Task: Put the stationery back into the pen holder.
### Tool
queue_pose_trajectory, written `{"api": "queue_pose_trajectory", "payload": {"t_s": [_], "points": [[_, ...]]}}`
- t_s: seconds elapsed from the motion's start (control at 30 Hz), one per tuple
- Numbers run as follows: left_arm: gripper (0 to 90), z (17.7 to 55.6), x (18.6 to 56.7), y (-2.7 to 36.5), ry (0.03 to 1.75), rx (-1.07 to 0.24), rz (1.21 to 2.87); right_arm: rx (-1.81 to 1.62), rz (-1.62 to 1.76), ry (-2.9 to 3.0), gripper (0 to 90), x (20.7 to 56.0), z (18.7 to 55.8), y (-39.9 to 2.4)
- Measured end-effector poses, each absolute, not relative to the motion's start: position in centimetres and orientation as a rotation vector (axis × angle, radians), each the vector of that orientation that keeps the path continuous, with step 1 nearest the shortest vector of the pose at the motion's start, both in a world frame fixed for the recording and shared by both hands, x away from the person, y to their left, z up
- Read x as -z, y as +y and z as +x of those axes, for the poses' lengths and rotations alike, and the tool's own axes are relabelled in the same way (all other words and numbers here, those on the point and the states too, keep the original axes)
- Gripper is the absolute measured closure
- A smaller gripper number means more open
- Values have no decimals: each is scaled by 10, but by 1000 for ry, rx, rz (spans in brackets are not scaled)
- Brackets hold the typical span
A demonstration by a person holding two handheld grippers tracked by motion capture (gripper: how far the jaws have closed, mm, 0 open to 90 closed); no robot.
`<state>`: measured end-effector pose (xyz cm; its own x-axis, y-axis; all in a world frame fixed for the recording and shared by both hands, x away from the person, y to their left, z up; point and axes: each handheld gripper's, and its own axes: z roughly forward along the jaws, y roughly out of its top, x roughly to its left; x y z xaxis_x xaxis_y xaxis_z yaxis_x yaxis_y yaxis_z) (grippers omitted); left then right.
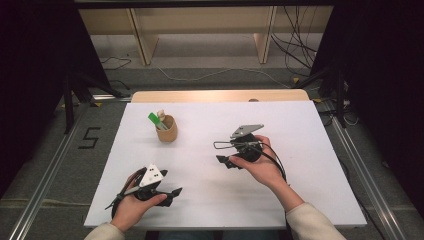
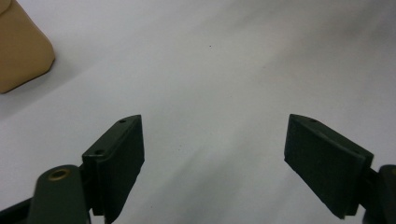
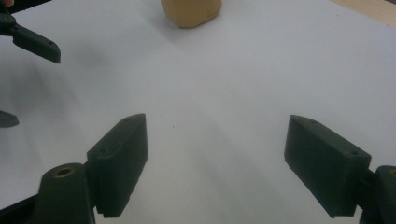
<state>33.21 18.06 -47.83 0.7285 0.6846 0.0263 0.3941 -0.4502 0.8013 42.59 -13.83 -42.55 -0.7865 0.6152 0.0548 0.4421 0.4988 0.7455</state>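
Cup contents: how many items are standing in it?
2 visible in the cup: a green-tipped piece leaning left, a pale wooden one beside it. More may be hidden inside.

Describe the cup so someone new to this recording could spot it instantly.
Start from the white board covering the table. On its far left part stands a tan round cup, beyond the left gripper. It alone stands there, a green-tipped item poking out.

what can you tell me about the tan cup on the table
The cup is a small tan holder, like cardboard or light wood, with rounded corners. It stands upright on the white table, toward the far left. A green-tipped item and a pale one stick out of its open top. Neither the left gripper nor the right gripper touches it.
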Motion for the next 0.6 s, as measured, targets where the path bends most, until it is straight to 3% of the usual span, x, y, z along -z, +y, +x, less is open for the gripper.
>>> {"api": "queue_pose_trajectory", "payload": {"t_s": [0.6], "points": [[201,332,479,179,819,-441,2098,-1136,1026,2499,222,441,397,-196]]}}
